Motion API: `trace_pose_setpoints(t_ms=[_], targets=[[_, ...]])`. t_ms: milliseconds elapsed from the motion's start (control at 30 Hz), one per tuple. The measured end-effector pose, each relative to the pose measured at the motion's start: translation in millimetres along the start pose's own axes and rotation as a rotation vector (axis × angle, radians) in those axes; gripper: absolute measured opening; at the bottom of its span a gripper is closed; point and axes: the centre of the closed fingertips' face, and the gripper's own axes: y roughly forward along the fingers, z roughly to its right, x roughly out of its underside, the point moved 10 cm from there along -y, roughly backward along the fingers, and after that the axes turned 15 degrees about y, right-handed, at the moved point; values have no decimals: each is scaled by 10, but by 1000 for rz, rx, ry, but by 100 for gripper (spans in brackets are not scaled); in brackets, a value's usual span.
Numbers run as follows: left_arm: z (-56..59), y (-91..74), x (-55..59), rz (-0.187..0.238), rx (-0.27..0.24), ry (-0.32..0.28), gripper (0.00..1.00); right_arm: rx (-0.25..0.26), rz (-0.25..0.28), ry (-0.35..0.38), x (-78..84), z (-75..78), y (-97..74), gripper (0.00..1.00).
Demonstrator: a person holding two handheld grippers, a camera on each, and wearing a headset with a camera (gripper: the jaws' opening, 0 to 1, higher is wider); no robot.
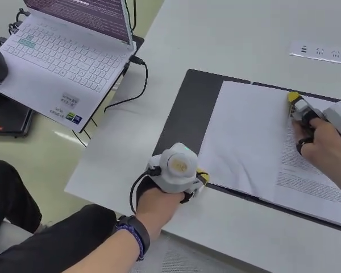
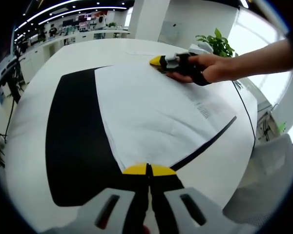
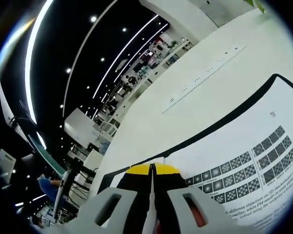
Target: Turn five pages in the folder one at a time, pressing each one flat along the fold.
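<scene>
"Where is the folder?"

"The black folder (image 1: 184,111) lies open on the white table (image 1: 244,34), right in front of the person. A white page (image 1: 244,142) is spread over it. It is blank on the side near the black cover (the part by the other hand has print and little checker pictures)."

"What is the left gripper doing?"

"The left gripper (image 1: 201,177) is at the near corner of the page, at the folder's edge. Its two yellow tips are pressed tight together. I cannot tell if any paper is nipped between them."

"And the other one?"

"The right gripper (image 1: 294,98) has its tips down on the page, at the far edge. Its jaws are closed too, and they hold nothing."

"What else is around?"

"An open laptop (image 1: 68,57) sits off to the left with a black cable (image 1: 137,79) plugged in. A white power strip (image 1: 321,52) lies on the table past the folder"
</scene>
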Motion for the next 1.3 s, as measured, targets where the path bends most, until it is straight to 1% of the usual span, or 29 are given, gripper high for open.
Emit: trace_pose_setpoints(t_ms=[233, 500, 533, 567, 600, 700, 800, 933, 1100, 1300], targets=[[7, -7, -4, -3, -1, 23, 0, -20, -26, -20, 219, -157, -279, 0], [10, -9, 0, 0, -9, 29, 0, -18, -48, -42, 372, -284, -494, 0], [15, -9, 0, 0, -10, 35, 0, -21, -60, -54, 412, -308, -551, 0], [18, -10, 0, 0, -12, 36, 0, -24, -68, -58, 403, -258, -540, 0], [19, -10, 0, 0, -15, 35, 0, -28, -74, -65, 415, -238, -557, 0], [18, -10, 5, 3, -19, 35, 0, -37, -77, -60, 483, -255, -681, 0], [15, -13, 12, 8, -19, 24, 0, -37, -77, -73, 533, -278, -766, 0], [10, -11, 14, 10, -18, 33, 0, -34, -86, -85, 578, -241, -813, 0], [5, -7, 16, 13, -17, 36, 0, -39, -107, -100, 655, -229, -935, 0], [-2, -3, 15, 13, -11, 38, 0, -33, -111, -97, 713, -210, -1047, 0]])
